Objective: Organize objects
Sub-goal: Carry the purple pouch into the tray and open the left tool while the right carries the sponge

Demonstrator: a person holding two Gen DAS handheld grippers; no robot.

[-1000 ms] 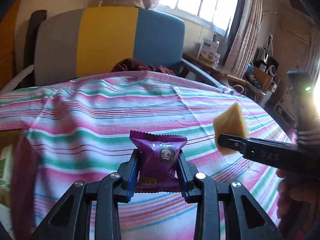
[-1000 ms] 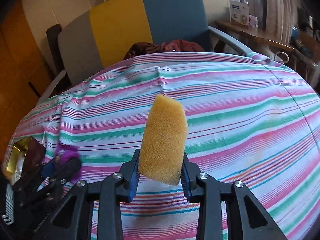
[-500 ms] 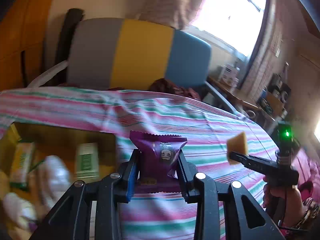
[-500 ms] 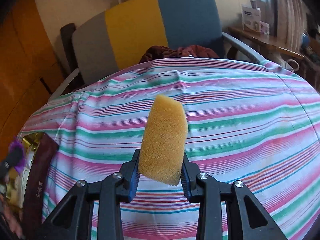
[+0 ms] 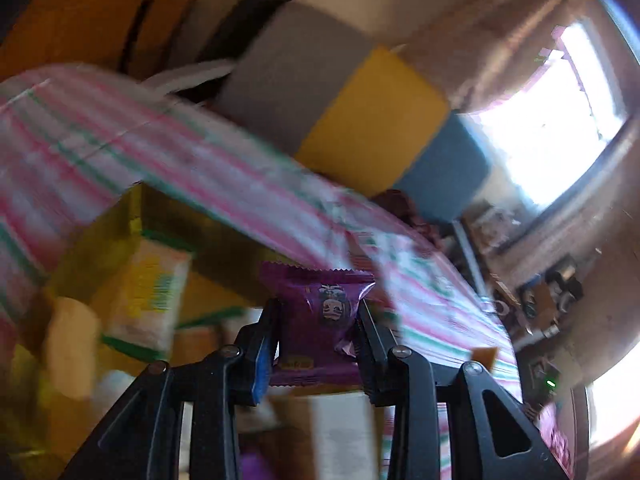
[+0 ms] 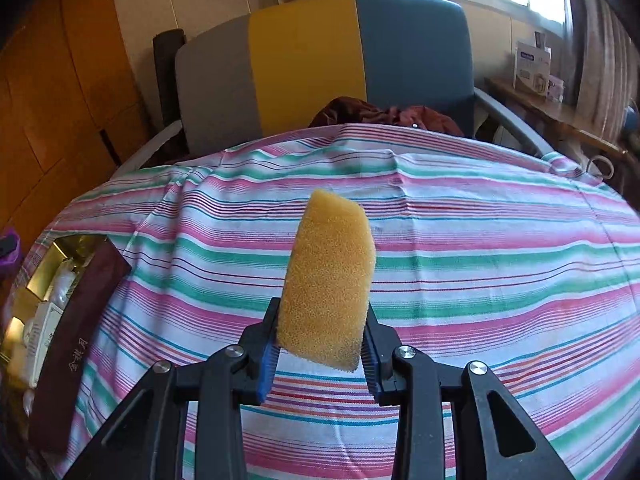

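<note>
My left gripper (image 5: 318, 320) is shut on a purple snack packet (image 5: 320, 312) and holds it tilted over an open gold-lined box (image 5: 136, 208) that holds several packets; this view is blurred. My right gripper (image 6: 320, 320) is shut on a yellow sponge (image 6: 330, 280) and holds it upright above the striped tablecloth (image 6: 480, 240). The box also shows at the far left of the right wrist view (image 6: 68, 246), with its dark maroon lid (image 6: 76, 344) leaning beside it. The sponge shows small at the right of the left wrist view (image 5: 484, 356).
A grey, yellow and blue chair (image 6: 320, 60) stands behind the table with a dark red cloth (image 6: 384, 114) on its seat. A wooden side shelf (image 6: 560, 108) with boxes is at the right, by the window.
My left gripper has swung left and tilted, carrying the purple packet from over the tablecloth to over the open box. My right gripper holds the sponge almost still, drawn back slightly.
</note>
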